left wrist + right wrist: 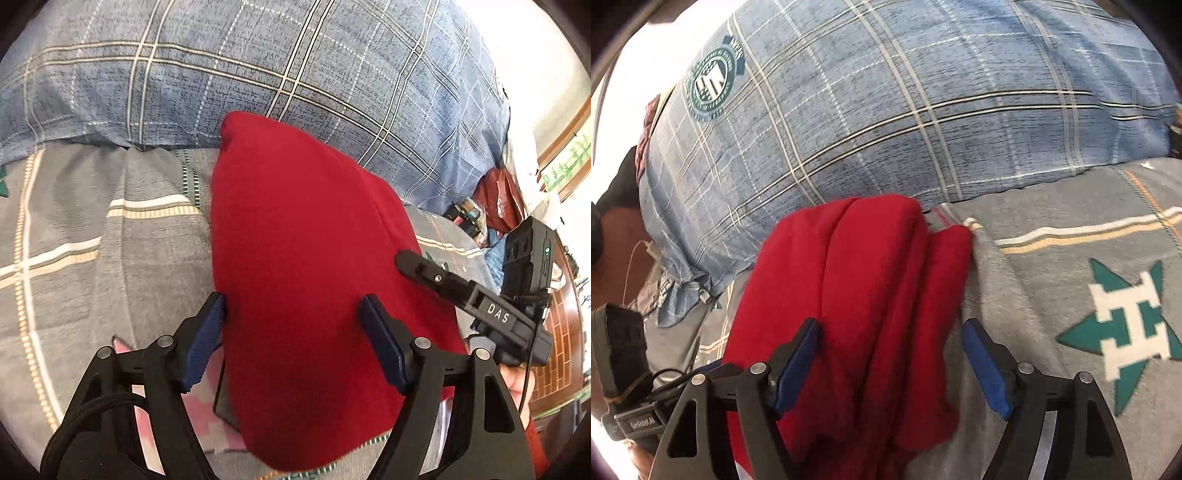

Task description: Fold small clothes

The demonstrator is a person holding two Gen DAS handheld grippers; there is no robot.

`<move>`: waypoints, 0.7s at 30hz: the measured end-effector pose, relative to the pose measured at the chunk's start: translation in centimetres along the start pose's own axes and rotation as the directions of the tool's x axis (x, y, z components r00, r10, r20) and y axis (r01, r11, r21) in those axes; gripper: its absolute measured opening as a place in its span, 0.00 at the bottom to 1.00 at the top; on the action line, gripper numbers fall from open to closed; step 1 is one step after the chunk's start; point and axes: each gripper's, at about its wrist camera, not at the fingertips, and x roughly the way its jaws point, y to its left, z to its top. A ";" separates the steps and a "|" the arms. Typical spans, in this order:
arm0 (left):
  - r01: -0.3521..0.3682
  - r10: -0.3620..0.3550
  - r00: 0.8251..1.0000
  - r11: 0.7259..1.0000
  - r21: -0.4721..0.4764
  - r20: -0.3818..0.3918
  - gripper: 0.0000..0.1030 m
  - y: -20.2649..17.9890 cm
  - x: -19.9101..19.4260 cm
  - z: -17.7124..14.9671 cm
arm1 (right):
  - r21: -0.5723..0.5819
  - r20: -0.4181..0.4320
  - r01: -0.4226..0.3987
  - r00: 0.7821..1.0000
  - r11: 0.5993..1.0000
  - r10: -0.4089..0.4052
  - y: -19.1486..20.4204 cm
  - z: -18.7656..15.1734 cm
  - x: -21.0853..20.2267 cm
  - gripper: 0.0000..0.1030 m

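Note:
A folded red garment (306, 266) lies on a grey blanket (92, 258) on a bed; in the right wrist view the red garment (857, 295) shows several stacked folds. My left gripper (291, 306) is open, its blue pads (207, 339) straddling the cloth's near end without pinching it. My right gripper (892, 325) is open too, over the folds, with its right pad (986, 369) above bare blanket. A black finger (417, 264) of the right gripper rests at the garment's right edge in the left wrist view.
A bulky blue plaid quilt (886, 110) rises just behind the garment. The blanket carries a green and white star emblem (1123, 336). A pink patterned cloth (207, 417) lies under the garment's near end. Clutter (495, 199) sits off the bed's far right.

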 end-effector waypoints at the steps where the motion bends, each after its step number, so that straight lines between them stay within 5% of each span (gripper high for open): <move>1: 0.007 -0.007 1.000 1.000 -0.003 -0.003 0.76 0.2 0.2 0.2 | 0.003 -0.005 -0.005 1.000 1.000 0.005 0.0 0.0 0.3 0.75; 7: 0.042 -0.042 0.999 0.999 0.007 -0.027 0.76 0.8 1.8 1.3 | 0.030 -0.012 -0.057 0.998 0.998 0.057 -0.3 0.1 1.5 0.75; 11: 0.047 -0.047 0.999 0.999 0.022 -0.015 0.75 0.8 2.6 1.5 | -0.018 0.015 -0.044 0.999 0.999 0.044 0.2 -0.3 1.4 0.59; 14: 0.034 -0.034 0.999 0.998 0.059 -0.006 0.63 -0.2 2.0 1.5 | -0.073 0.032 -0.014 0.999 0.997 0.016 1.2 -0.3 0.9 0.43; 16: 0.036 -0.036 0.999 0.997 0.071 -0.004 0.54 -0.7 1.2 1.5 | -0.103 0.042 0.005 0.999 0.995 0.000 2.2 -0.2 0.3 0.38; 21: 0.057 -0.059 0.998 0.994 0.099 0.016 0.52 -2.0 -2.8 0.6 | -0.127 0.056 -0.065 0.996 0.990 0.072 4.7 -0.1 -2.8 0.37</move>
